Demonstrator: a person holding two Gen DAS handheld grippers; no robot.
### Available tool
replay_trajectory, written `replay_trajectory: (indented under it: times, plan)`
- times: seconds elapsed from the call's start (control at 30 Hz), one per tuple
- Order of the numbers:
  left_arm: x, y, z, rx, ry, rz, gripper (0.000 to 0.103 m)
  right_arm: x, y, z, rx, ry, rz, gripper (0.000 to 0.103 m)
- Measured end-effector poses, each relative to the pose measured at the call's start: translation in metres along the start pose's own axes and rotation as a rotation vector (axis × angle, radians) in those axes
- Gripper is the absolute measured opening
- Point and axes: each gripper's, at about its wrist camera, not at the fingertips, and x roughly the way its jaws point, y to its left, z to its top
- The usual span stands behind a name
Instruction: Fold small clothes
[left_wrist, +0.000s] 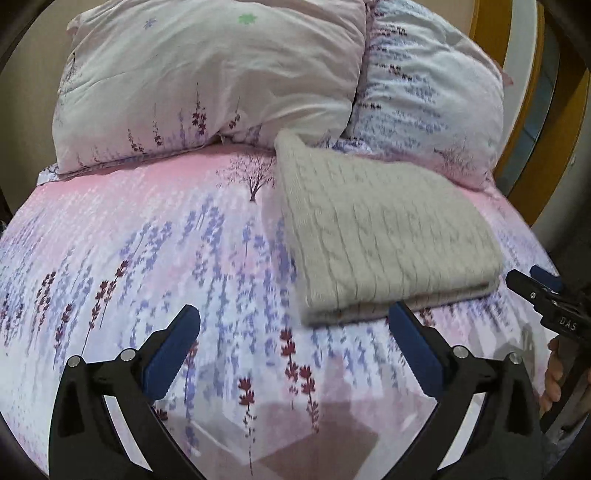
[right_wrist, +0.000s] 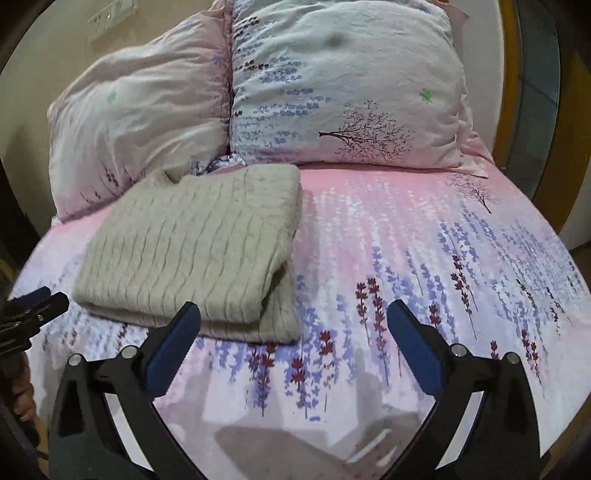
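The folded sweater (left_wrist: 373, 236) at one o'clock in the left wrist view is pale grey-beige with a cable-knit rib pattern. The bedsheet (left_wrist: 147, 236) is pink fading to white, printed with lavender-blue and dark maroon flower sprigs and a bare purple tree. The left pillow (left_wrist: 207, 81), at eleven o'clock, is pale pink with sparse sprigs; the right pillow (right_wrist: 343, 85) is whitish-blue with a dark tree. Both grippers have black frames and blue pads (right_wrist: 173, 343).

Right gripper (left_wrist: 535, 284) cut off at the left-wrist view's right edge, jaw spread unreadable, sweater (left_wrist: 376, 236) layers beneath the top fold hidden
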Motion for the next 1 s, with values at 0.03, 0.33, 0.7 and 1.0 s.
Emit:
replay_trajectory:
  times: [0.03, 0.33, 0.7, 1.0]
  plan:
    - [0.001, -0.002, -0.002, 0.011, 0.005, 0.012, 0.102, 0.001, 0.003, -0.002, -0.01, 0.005, -0.005, 0.101]
    - [0.02, -0.019, -0.014, 0.073, 0.085, 0.076, 0.102, 0.011, 0.024, -0.02, -0.047, 0.068, 0.047, 0.101]
    - [0.035, -0.025, -0.017, 0.074, 0.125, 0.097, 0.102, 0.031, 0.039, -0.027, -0.043, 0.161, 0.014, 0.101]
    - [0.039, -0.025, -0.016, 0.072, 0.11, 0.105, 0.102, 0.03, 0.045, -0.035, -0.031, 0.135, -0.04, 0.101]
